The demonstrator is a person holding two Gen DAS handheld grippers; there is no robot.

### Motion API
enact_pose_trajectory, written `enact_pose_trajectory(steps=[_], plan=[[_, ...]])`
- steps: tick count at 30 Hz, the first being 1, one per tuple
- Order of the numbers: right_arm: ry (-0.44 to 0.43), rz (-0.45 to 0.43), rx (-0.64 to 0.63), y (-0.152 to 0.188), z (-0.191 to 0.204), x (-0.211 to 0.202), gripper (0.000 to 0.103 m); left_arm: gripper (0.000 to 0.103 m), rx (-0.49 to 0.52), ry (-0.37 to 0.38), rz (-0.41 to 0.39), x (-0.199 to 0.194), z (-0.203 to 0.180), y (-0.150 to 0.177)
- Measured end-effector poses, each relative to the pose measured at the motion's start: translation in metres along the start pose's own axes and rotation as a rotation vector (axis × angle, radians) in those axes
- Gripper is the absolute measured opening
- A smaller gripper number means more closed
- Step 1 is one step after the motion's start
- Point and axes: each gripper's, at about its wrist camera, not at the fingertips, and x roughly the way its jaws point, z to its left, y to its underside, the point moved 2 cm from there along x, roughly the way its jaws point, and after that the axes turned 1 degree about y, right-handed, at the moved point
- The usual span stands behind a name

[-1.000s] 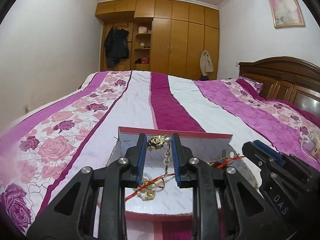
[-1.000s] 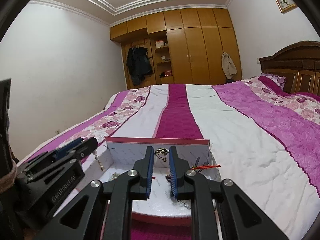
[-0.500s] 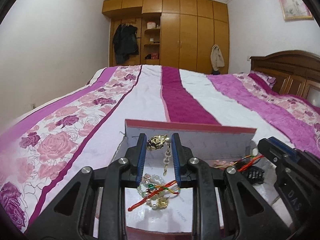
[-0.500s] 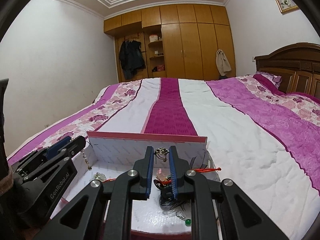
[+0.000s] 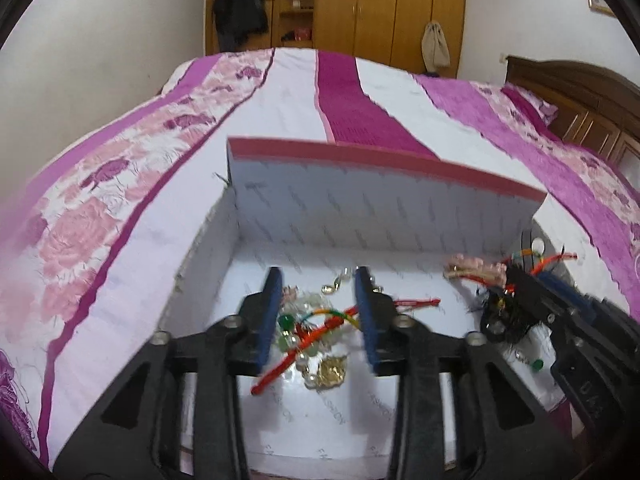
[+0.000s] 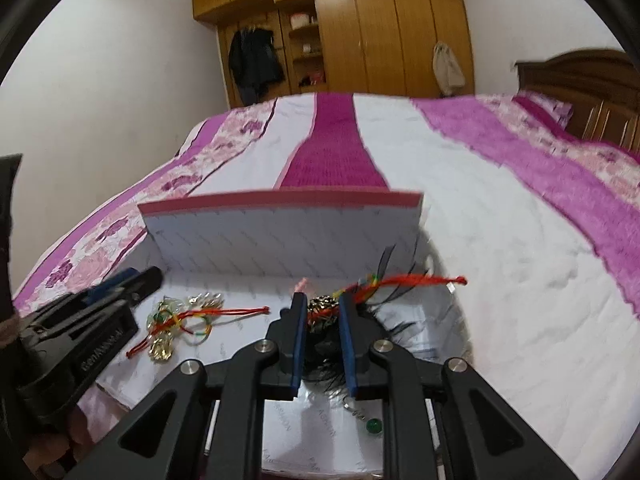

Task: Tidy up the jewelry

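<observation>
Because the strands under our left gripper (image 5: 322, 316) lie knotted together, we judge snagging to be the main risk in the left wrist view: a finger lowered into the pile could hook the red cord (image 5: 316, 334) and drag the whole tangle of beads and gold charm (image 5: 332, 368) along with it. That heap rests on the white floor of the open box (image 5: 384, 216), which sits on the striped bedspread (image 5: 120, 216). Our left claw is spread wide, its blue pads on either side of the heap and above it; we cannot see it gripping anything, and motion blur keeps us from telling whether a pad grazes a bead. At the right edge our right gripper (image 5: 520, 292) shows side-on, with a dark bundle and red threads at its tip.

In the right wrist view the hazard is different, we think: our right gripper (image 6: 323, 320) carries a dark feathery ornament (image 6: 324, 312) from which a red string (image 6: 416, 280) trails out toward the box's right wall, so a release here could leave that string draped over the edge or pull neighbouring pieces askew. These fingers stand narrowly apart, pinching the ornament between the blue pads, with black feathers spilling out below. A green bead pendant (image 6: 374, 425) lies loose on the box floor just under the gripper and could be nudged or caught. Further left, the bracelet tangle (image 6: 180, 322) sits beside our left gripper, well apart from the right one.
</observation>
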Motion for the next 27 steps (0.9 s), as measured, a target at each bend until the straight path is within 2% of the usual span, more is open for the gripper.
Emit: enact_pose_trajectory(steps=[2,3,4,14,27], plan=[[-0.011,0.008,-0.005,-0.001,0.002,-0.001,0.035,0.038,0.002,-0.002,0.012,-0.001,-0.001,0.002],[-0.021,0.017,-0.009,-0.001,0.003,0.0,0.049,0.038,0.001,0.003,0.015,-0.003,-0.002,0.002],[-0.026,0.021,-0.018,-0.001,0.005,-0.001,0.053,0.038,0.003,0.005,0.016,-0.005,-0.002,0.003],[-0.036,-0.001,-0.049,-0.003,0.014,-0.023,0.053,0.038,0.005,0.019,-0.007,-0.031,0.003,-0.001],[-0.093,-0.08,-0.042,-0.001,0.019,-0.092,0.053,0.039,0.021,0.047,-0.089,-0.095,0.006,0.002]])
